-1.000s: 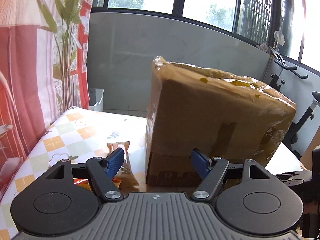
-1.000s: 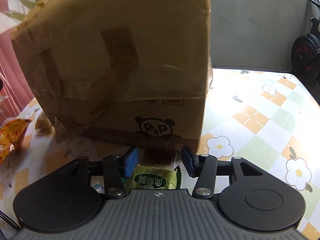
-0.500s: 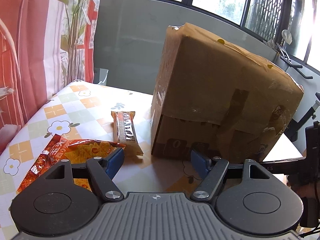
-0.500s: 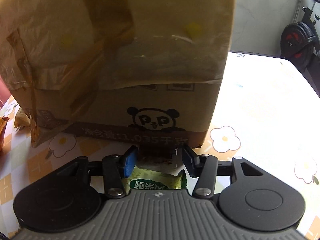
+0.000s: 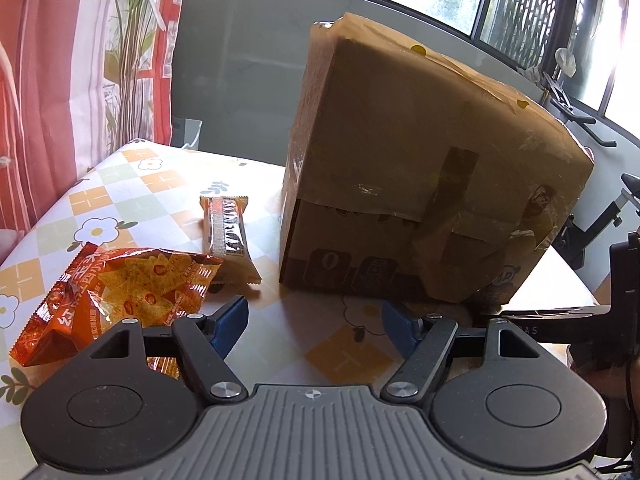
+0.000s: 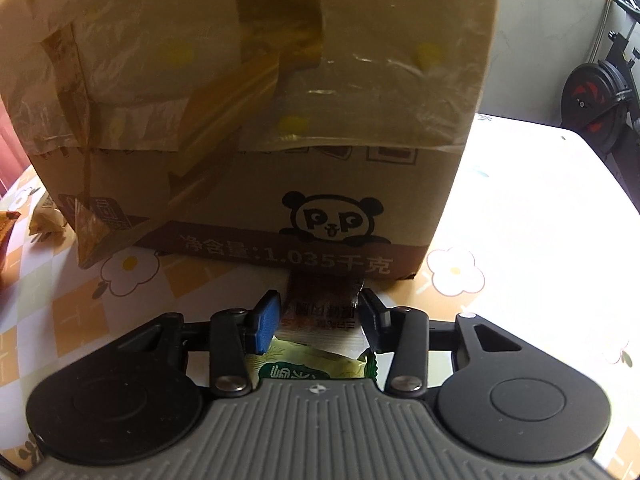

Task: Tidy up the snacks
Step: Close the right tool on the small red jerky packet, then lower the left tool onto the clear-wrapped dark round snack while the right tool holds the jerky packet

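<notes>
Over the last second the left gripper has been drawn back from the box, jaws apart and empty, so that the chip bag and wafer bar are brought into view as snacks not yet sorted. The right gripper has been eased toward the box, jaws set around a brown packet but seemingly not clamped, a green packet lying beneath. The brown packet is pressed against the box base, by which the grasp is crowded.

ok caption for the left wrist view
Open left gripper over the table, facing a taped cardboard box, chips bag and snack bar.
</notes>
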Tool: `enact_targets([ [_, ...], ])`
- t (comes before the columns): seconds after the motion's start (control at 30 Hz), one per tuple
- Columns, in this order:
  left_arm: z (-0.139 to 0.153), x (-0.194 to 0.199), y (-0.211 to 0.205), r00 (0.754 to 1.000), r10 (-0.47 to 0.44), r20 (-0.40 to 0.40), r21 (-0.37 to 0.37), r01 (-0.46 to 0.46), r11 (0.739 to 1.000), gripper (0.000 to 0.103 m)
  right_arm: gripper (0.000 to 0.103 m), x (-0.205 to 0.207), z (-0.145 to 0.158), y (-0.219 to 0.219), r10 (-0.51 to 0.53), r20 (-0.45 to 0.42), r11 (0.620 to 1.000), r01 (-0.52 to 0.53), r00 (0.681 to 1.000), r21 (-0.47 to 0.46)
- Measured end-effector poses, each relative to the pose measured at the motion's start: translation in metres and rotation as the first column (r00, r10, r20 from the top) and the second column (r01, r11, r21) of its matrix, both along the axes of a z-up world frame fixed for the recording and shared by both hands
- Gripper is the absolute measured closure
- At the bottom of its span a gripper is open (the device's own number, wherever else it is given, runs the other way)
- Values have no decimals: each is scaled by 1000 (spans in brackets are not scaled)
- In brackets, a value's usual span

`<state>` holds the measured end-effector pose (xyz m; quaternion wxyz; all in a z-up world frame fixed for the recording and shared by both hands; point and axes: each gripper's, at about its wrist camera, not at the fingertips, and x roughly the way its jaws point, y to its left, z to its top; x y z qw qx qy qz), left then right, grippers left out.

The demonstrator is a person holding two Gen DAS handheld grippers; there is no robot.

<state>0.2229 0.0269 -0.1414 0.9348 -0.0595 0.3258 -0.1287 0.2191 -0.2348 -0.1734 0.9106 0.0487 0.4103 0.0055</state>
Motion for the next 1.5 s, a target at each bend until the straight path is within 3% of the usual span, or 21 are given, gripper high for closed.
enact_targets([
  [0.3, 0, -5, -15, 999, -12, -35, 9, 13, 1000, 27, 60, -38, 2, -26, -10, 12, 987, 8, 1000, 161],
  [0.5, 4, -14, -26, 998, -49, -40, -4, 49, 999, 28, 60, -65, 15, -56, -26, 130, 955, -14, 991, 296],
  [0.7, -4, -24, -45, 992, -104, -70, 7, 104, 995, 28, 60, -88, 39, -79, 4, 227, 937, -83, 974, 339],
  [0.87, -14, -29, -66, 984, -149, -100, 18, 152, 988, 29, 60, -115, 34, -87, 43, 179, 943, -99, 983, 319],
  [0.97, -18, -30, -74, 975, -192, -116, 16, 195, 981, 35, 60, -134, 23, -85, 60, 157, 927, -113, 986, 358],
  [1.17, -22, -37, -72, 972, -207, -109, 12, 210, 978, 36, 60, -144, 18, -62, 131, 131, 940, -165, 983, 300],
  [1.5, -20, -34, -21, 989, -76, -127, -50, 70, 996, 36, 60, -111, 4, -10, 248, 93, 897, -265, 964, 353],
])
